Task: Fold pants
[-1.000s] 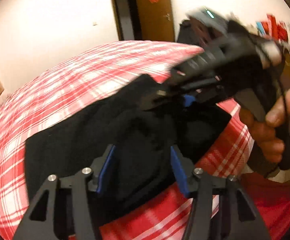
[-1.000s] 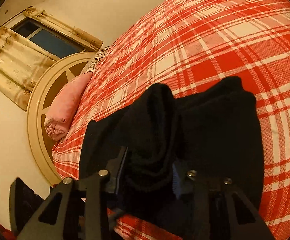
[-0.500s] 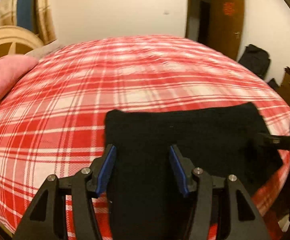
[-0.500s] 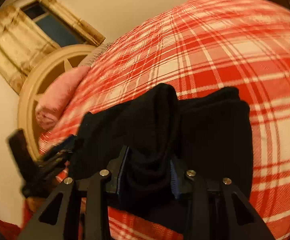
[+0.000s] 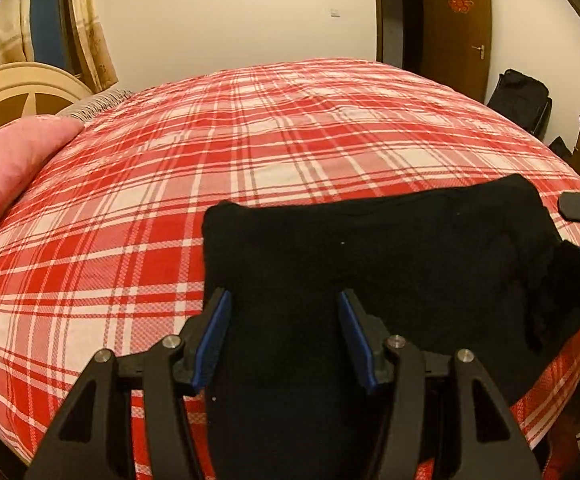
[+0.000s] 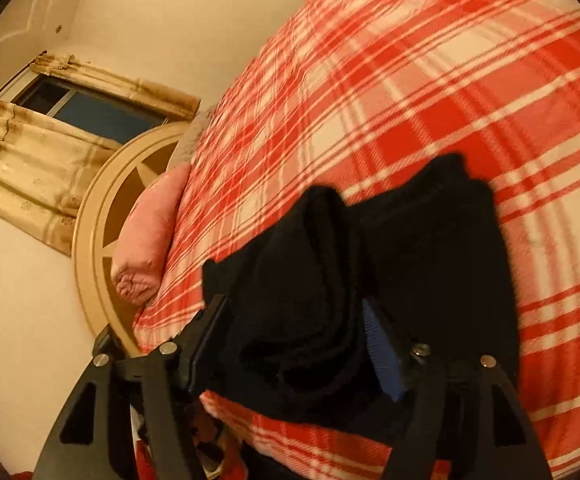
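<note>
One black pants (image 5: pixel 370 264), one plaid bed (image 5: pixel 250 140), one pink pillow (image 5: pixel 6 156), two grippers (image 5: pixel 284 336)

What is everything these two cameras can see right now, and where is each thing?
pants: one, black, lying at the near edge of the bed, partly folded
bedspread: one, red and white plaid, covering the bed
pillow: one, pink, at the head of the bed
headboard: one, cream, round
curtains: beige, at the window
door: one, brown, far wall
bag: one, black, on the floor by the door
left tool: black with blue pads, pants between them
right tool: black, shut on bunched pants
</note>
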{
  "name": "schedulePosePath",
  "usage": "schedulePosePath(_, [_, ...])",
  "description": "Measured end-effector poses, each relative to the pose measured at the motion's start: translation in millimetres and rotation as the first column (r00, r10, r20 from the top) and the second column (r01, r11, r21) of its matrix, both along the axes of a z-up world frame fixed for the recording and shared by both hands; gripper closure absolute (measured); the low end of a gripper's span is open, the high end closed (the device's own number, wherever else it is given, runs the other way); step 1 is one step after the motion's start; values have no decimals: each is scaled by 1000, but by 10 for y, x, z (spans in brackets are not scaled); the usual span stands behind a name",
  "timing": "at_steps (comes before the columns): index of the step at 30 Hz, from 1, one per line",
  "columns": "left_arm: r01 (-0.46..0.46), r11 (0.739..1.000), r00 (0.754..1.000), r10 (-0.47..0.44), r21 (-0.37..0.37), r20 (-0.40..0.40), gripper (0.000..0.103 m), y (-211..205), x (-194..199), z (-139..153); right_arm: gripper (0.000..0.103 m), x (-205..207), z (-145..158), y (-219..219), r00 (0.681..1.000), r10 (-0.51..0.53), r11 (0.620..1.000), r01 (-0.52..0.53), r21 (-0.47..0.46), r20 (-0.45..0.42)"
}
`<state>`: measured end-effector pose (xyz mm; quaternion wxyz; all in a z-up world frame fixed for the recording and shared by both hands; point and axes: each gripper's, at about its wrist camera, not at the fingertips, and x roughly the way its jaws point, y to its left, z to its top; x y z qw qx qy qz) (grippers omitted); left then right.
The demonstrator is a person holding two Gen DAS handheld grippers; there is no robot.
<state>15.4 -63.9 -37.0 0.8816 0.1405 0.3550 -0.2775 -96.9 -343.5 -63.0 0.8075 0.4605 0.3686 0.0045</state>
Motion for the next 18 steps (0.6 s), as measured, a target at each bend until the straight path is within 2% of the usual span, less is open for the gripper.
schedulePosePath(3, [-5,1000,1000,5,4,8,45,-8,-8,-8,36,70,-82,75,997,-9,1000,8,-16,-77])
schedulePosePath(7, [-4,1000,1000,4,16,17,44,-17,-27,-16,36,1,-81,144,994,-27,999,25,-22,-103])
schedulePosePath(8, [-4,1000,1000,4,16,16,44,-18,-26,-19,38,-14,-76,158,993,-24,999,19,-44,-116])
schedulePosePath(11, [-6,1000,1000,6,13,14,44,-22,-19,-22,55,-64,-52,240,984,9,988,-37,-152,-180])
schedulePosePath(12, [-5,1000,1000,5,13,14,44,-21,-20,-21,55,-103,-33,266,981,29,981,-65,-184,-194])
schedulePosePath(16, [-5,1000,1000,5,11,10,43,-20,-11,-24,55,-217,1,381,978,79,948,-134,-289,-194])
schedulePosePath(17, [-7,1000,1000,7,10,8,43,-21,-7,-27,54,-222,-4,366,980,79,952,-128,-279,-181])
schedulePosePath(18, [-9,1000,1000,9,10,9,43,-24,-8,-29,54,-240,-7,299,988,61,970,-92,-225,-141])
